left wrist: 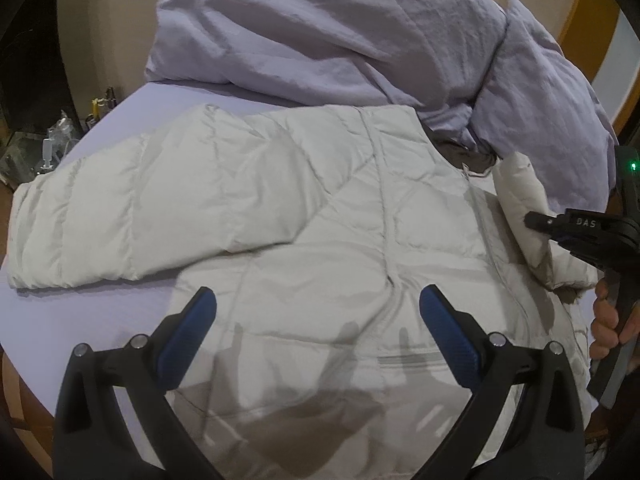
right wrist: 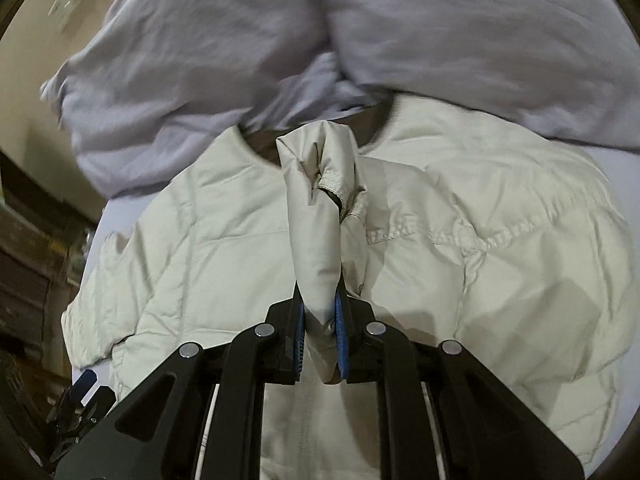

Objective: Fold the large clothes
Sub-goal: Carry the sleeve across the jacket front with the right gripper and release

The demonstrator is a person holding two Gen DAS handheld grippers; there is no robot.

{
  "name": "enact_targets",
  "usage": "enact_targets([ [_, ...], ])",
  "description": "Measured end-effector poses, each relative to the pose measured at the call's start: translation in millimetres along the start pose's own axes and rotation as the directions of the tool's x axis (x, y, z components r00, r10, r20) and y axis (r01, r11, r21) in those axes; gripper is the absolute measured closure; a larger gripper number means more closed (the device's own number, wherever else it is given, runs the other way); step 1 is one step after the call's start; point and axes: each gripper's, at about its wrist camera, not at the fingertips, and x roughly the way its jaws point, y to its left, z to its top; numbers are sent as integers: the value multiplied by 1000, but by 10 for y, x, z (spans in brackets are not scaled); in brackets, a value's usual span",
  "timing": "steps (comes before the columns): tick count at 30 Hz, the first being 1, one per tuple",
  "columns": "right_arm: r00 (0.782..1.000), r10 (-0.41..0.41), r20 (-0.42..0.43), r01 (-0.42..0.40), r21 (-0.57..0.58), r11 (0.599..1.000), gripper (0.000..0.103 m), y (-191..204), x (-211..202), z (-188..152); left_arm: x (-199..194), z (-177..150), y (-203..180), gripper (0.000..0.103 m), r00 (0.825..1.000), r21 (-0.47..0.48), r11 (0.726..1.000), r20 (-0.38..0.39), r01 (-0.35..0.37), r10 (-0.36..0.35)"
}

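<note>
A cream quilted puffer jacket (left wrist: 320, 216) lies spread front-up on a lavender bed sheet (left wrist: 80, 320). One sleeve (left wrist: 120, 208) stretches out to the left. My left gripper (left wrist: 318, 312) is open and empty, hovering over the jacket's lower body. My right gripper (right wrist: 320, 320) is shut on the jacket's other sleeve (right wrist: 316, 216), holding its cuff end lifted above the jacket's chest. In the left wrist view the right gripper (left wrist: 532, 222) shows at the right edge, pinching that sleeve (left wrist: 520, 192).
A rumpled lavender duvet (left wrist: 340, 28) is heaped just behind the jacket's collar. The bed's left edge drops to a floor with clutter (left wrist: 52, 140). A dark cabinet (right wrist: 28, 264) stands at the left in the right wrist view.
</note>
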Motion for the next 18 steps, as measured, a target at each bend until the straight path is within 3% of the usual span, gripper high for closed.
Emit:
enact_targets([
  [9,999,-12,-31,11,-43,999,90,297,285,34,9,72,193,2,999,-29,999,12,-38,39],
  [13,997,-41,-71,33,-117,993,87,328,454,-68,50,72,247,2,998,-39,998,0,-57,57],
  [18,999,22,-23,-25,-125,992,57,320,189,20,90,80,323,2,995,-42,994,-8,-99,98],
])
